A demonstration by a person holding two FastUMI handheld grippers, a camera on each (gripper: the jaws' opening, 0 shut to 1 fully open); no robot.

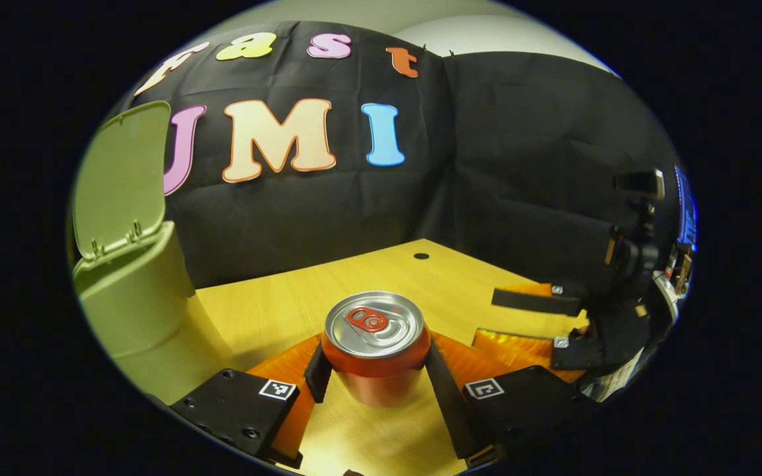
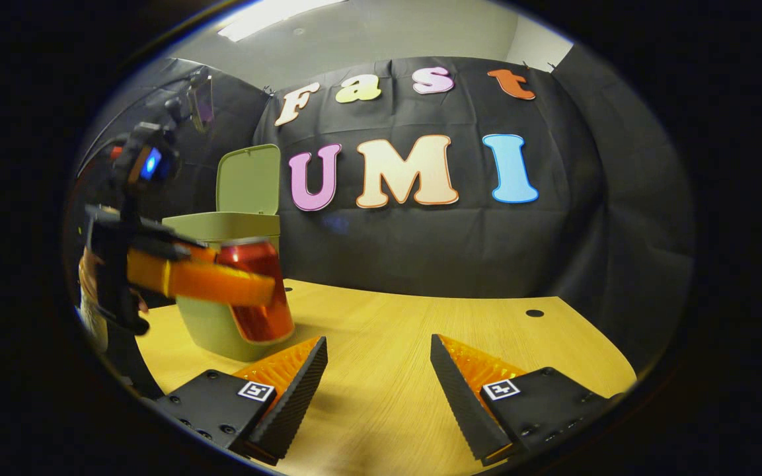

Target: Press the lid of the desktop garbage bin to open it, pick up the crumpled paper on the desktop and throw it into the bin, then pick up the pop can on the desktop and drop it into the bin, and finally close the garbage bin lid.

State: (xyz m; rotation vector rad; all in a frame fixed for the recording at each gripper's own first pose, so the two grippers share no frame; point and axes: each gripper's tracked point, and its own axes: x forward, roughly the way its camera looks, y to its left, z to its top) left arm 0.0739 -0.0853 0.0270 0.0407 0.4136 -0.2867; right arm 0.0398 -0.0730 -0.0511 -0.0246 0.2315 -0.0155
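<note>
My left gripper (image 1: 375, 377): both fingers clamped on the pop can (image 1: 375, 347), upright, above the table (image 1: 354, 277). My right gripper (image 2: 379, 370): fingers spread wide, holding nothing, low over the table. Garbage bin (image 2: 222, 277): behind the can, lid (image 2: 248, 178) raised upright.

Glossy metal pop can (image 1: 376, 350), wood-grain desktop (image 1: 381, 277)
</note>
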